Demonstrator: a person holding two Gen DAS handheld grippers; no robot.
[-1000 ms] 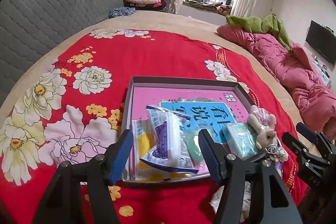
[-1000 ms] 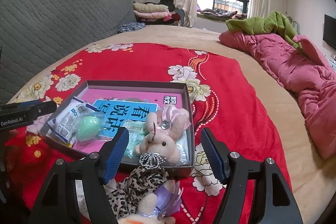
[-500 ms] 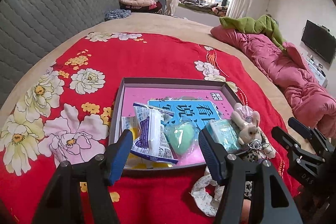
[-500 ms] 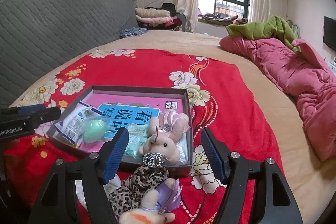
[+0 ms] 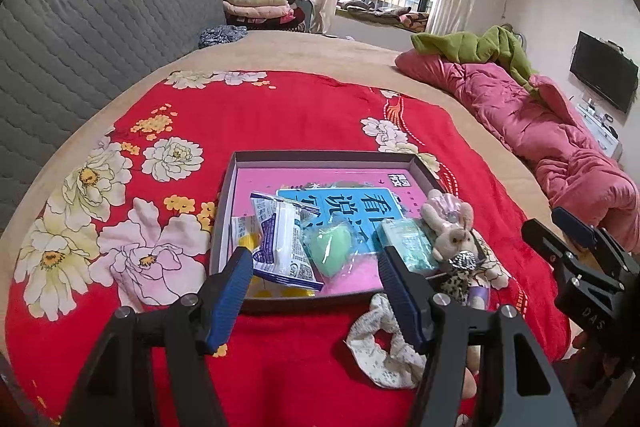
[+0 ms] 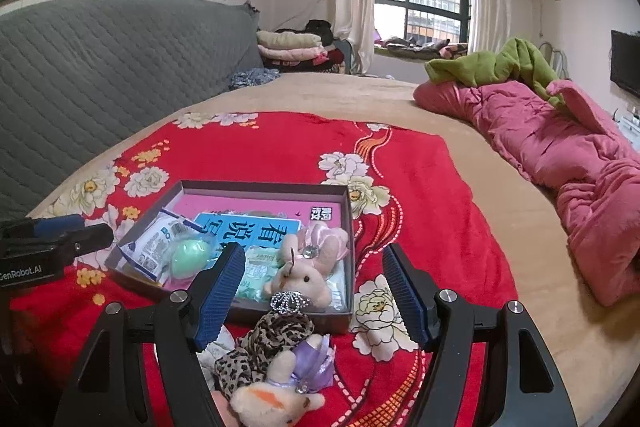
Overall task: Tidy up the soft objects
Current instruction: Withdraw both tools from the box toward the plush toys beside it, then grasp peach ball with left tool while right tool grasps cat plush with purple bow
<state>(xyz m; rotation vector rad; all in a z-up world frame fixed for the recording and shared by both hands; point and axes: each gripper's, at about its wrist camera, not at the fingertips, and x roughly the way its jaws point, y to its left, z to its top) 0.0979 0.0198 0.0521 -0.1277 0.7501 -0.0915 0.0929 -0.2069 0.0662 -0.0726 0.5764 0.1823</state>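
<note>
Soft objects: I see a pink plush rabbit (image 6: 306,277) lying in the near right corner of the open box (image 6: 348,227), with a silver crown charm (image 6: 289,301) at its front edge.
Box contents: a green egg-shaped sponge (image 5: 330,253) in clear wrap, a white-and-blue packet (image 5: 282,247), a teal tissue pack (image 5: 406,241), all lying on a pink and blue book (image 5: 348,201) with large Chinese characters I can only partly read.
Outside the box: a leopard-print scrunchie (image 6: 266,345), a second plush in a purple dress (image 6: 280,387) and a pale lace scrunchie (image 5: 382,343) lie on the red floral blanket (image 5: 280,115), just in front of the box.
Left gripper (image 5: 316,291): jaws spread wide, holding nothing, above the box's near edge.
Right gripper (image 6: 314,293): jaws spread wide, empty, framing the rabbit.
Writing: "GenRobot.AI" on the left gripper's body in the right wrist view; "DAS" on the right gripper in the left wrist view.
</note>
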